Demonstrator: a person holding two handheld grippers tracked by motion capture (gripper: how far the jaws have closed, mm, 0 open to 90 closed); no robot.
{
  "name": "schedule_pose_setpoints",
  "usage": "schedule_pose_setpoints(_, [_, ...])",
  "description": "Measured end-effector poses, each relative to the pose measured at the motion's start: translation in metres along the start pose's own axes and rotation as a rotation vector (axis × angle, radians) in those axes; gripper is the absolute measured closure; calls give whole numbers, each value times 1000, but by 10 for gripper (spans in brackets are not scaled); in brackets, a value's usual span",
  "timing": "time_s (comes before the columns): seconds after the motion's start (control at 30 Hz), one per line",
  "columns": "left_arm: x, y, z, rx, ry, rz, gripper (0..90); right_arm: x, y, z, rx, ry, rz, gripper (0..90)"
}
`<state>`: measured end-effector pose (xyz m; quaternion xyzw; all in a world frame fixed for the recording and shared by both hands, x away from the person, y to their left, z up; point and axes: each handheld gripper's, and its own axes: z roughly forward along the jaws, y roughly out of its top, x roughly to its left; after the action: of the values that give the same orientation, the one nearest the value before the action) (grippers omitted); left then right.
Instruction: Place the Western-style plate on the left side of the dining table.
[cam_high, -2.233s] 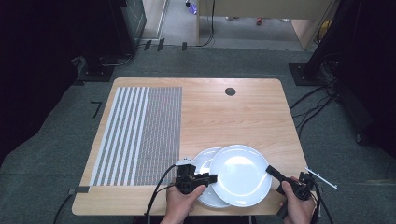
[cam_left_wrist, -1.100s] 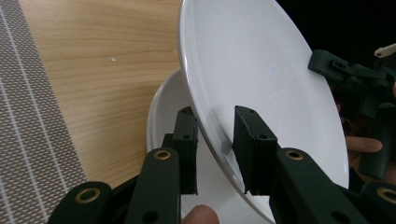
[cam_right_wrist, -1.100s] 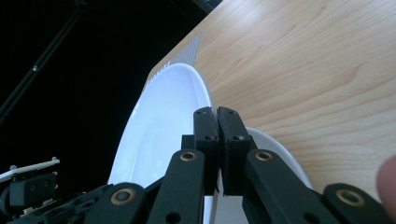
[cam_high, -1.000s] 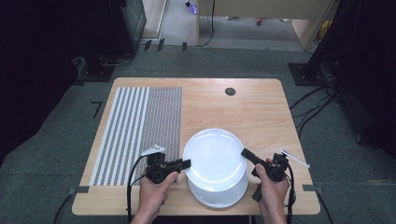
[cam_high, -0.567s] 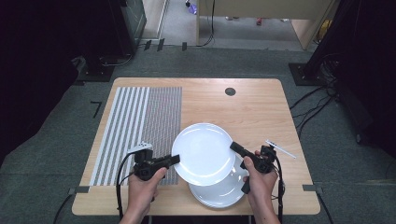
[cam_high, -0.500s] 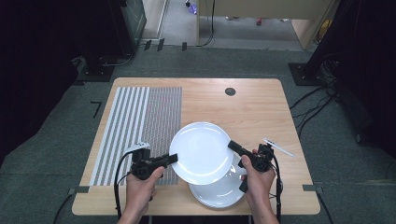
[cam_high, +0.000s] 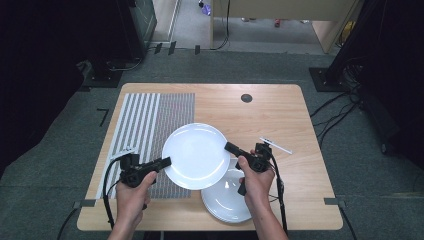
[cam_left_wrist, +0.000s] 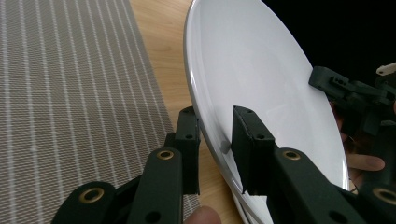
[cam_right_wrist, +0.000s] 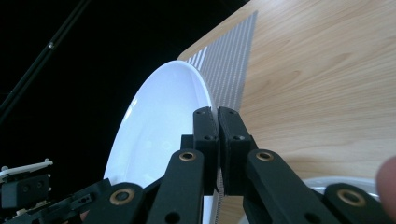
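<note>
In the high view, a white plate (cam_high: 196, 155) is held up above the wooden bench (cam_high: 280, 120) between two grippers: the left gripper (cam_high: 161, 163) takes its left rim and the right gripper (cam_high: 231, 148) takes its right rim. The plate hangs partly over the right edge of the striped grey mat (cam_high: 150, 130) and partly over the bare wood, and it seems a little tilted. A stack of plates (cam_high: 227, 197) lies on the bench at the near side, just right of the mat, with the lifted plate covering its far left part. So, in my judgement, one plate is already taken off the stack and is on the way to the mat; to put it down there and to let it go is not yet done, and the other plates of the stack are left. In the left gripper view, the two jaws stand on both sides of the plate's rim, one under and one over; a gap is seen at the upper jaw, so the jaws look narrow around the rim, but I cannot tell how firmly they press. The mat lies at the left under it. In the right gripper view, the jaws are almost together and pinch the thin rim of the plate between them, with the bench behind.
</note>
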<state>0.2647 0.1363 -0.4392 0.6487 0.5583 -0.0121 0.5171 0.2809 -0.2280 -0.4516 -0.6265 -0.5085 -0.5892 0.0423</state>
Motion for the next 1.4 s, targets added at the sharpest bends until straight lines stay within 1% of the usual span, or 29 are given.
schedule_pose_setpoints(0.13, [9,5,-7,-7,14,-5,734,7,0,14,14,8,-3,880])
schedule_pose_setpoints(0.37, [25,10,-15,-24,33,-36,734,17,0,36,35,20,-11,882])
schedule_pose_setpoints(0.5, [31,14,-19,-17,42,-25,725,21,2,46,43,20,-18,882])
schedule_pose_setpoints(0.63, [38,16,-20,-21,48,-36,722,25,3,56,52,21,-25,882])
schedule_pose_setpoints(0.8, [48,18,-23,-32,68,-50,720,28,4,71,63,24,-30,882])
schedule_pose_setpoints(0.93, [58,21,-26,-50,92,-66,720,31,4,84,81,25,-34,882])
schedule_pose_setpoints(1.0, [62,22,-28,-54,106,-70,721,33,3,91,90,24,-48,880])
schedule_pose_setpoints(1.1, [67,24,-29,-61,121,-78,725,34,4,103,117,23,-65,876])
schedule_pose_setpoints(1.2, [74,27,-32,-56,129,-87,730,32,4,113,147,22,-56,873])
schedule_pose_setpoints(1.3, [78,31,-35,-56,135,-98,734,32,3,121,168,26,-33,874])
schedule_pose_setpoints(1.4, [85,34,-37,-61,149,-103,735,33,3,130,172,28,-32,872])
